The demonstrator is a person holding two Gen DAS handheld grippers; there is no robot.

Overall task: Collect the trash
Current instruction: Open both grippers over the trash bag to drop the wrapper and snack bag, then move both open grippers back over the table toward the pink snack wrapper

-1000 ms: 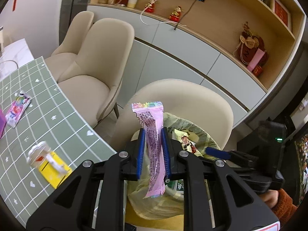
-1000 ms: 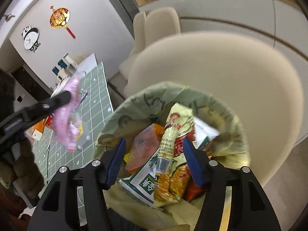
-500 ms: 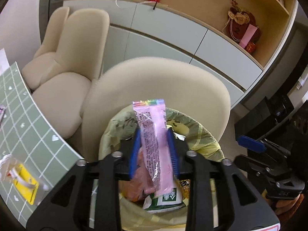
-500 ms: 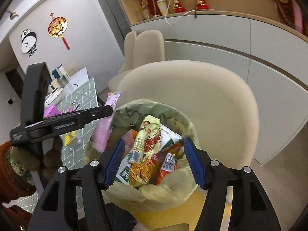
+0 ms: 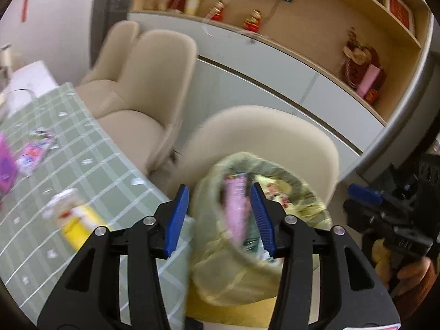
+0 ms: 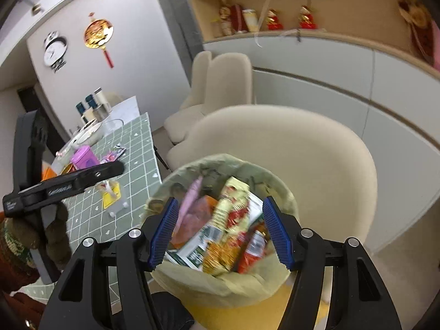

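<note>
A trash bin lined with a yellow-green bag [image 5: 258, 283] [image 6: 236, 286] stands by the table, full of snack wrappers. A pink wrapper [image 5: 236, 206] [image 6: 189, 200] lies blurred in the bin, free of the fingers. My left gripper [image 5: 218, 217] is open and empty above the bin's left side; it also shows from the side in the right wrist view [image 6: 115, 167]. My right gripper [image 6: 221, 233] is open and empty over the bin; it shows at the right edge of the left wrist view [image 5: 363, 192]. More trash lies on the green checked tablecloth [image 5: 90, 170]: a yellow and white packet [image 5: 74, 220] [image 6: 111, 194] and a pink wrapper [image 5: 33, 151].
A cream chair [image 5: 275, 137] [image 6: 302, 154] stands right behind the bin, two more chairs [image 5: 154, 82] further left. Grey cabinets and shelves with ornaments [image 5: 253, 22] line the wall. A purple box [image 6: 84, 158], cups and a bowl sit at the table's far end.
The left gripper has opened and let go of the pink wrapper, which dropped into the bin. The left gripper has pulled back toward the table. The right gripper stays open over the bin.
</note>
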